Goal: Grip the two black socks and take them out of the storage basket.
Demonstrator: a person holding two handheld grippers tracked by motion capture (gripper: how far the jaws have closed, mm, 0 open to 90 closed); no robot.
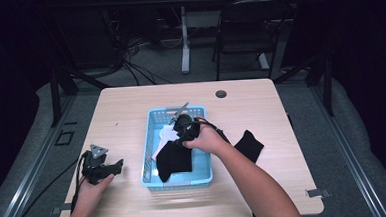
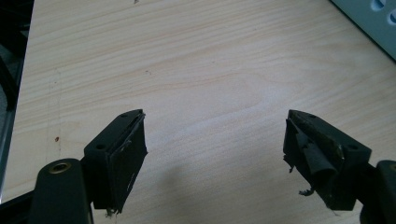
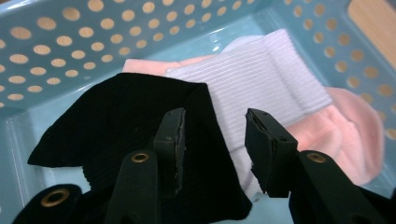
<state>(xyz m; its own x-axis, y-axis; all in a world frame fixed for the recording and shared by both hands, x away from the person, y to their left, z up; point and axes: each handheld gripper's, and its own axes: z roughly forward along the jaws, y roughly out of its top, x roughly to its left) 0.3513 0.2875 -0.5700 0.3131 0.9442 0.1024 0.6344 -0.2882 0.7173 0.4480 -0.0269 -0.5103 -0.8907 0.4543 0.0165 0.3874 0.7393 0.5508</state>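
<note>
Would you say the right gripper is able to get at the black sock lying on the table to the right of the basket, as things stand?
Probably yes. The right gripper is over the blue basket with jaws open and nothing clamped between them, and the black sock on the table lies flat, uncovered, just beside that forearm, with bare tabletop around it.

The basket (image 1: 149, 156) stands near the middle of the table (image 1: 126, 107). In the basket, one sock (image 1: 172, 158) lies at the near side, overlapping two more socks (image 3: 261, 74) toward the far wall. Another sock (image 1: 249, 145) lies on the table just right of the basket. The left gripper (image 1: 115, 167) sits left of the basket; the right gripper (image 1: 178, 135) is over the basket.
</note>
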